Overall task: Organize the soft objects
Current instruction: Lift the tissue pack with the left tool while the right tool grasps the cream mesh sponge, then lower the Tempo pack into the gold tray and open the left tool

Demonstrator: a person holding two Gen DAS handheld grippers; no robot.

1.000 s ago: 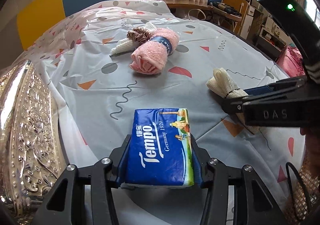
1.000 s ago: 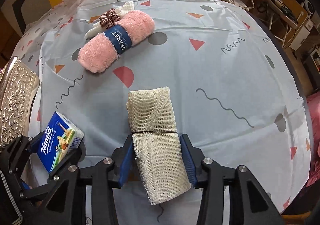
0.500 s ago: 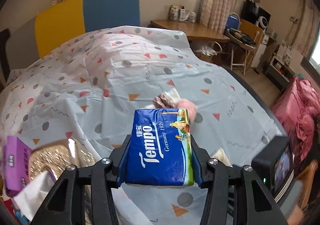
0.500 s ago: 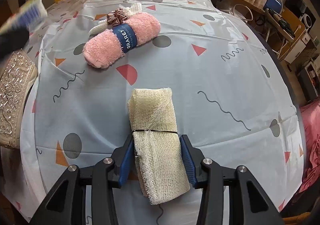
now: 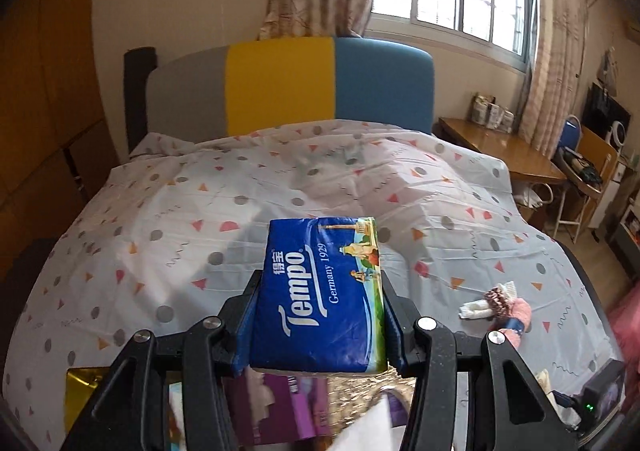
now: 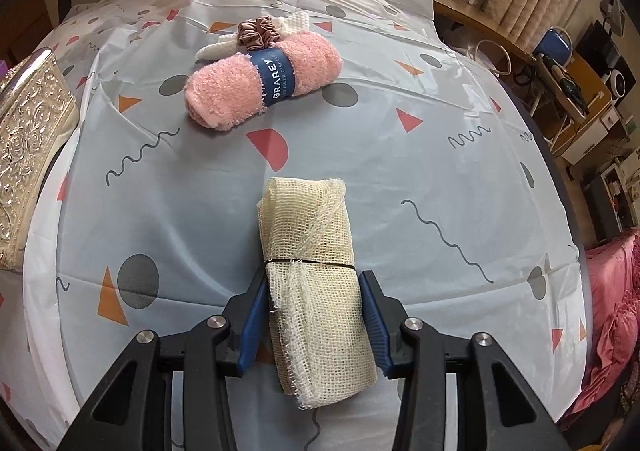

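left gripper (image 5: 318,315) clamped on a blue tempo tissue pack (image 5: 320,291), pads pressed on both long sides, pack lifted above the patterned bedsheet (image 5: 160,235); below it at 6 o'clock a purple pack (image 5: 276,407) and gold box edge (image 5: 82,383), blurry. pink towel roll (image 5: 516,321) far off at 3 o'clock in left view. right gripper (image 6: 314,315) clamped on a cream mesh cloth roll (image 6: 310,263) tied with a thin black band, roll resting on the sheet (image 6: 400,187). at 11 o'clock of it the pink towel roll (image 6: 260,85) with navy grarey label, brown scrunchie (image 6: 258,33) and white knit cloth (image 6: 294,21) touching its far side. silver embossed box (image 6: 28,155) at 9 o'clock
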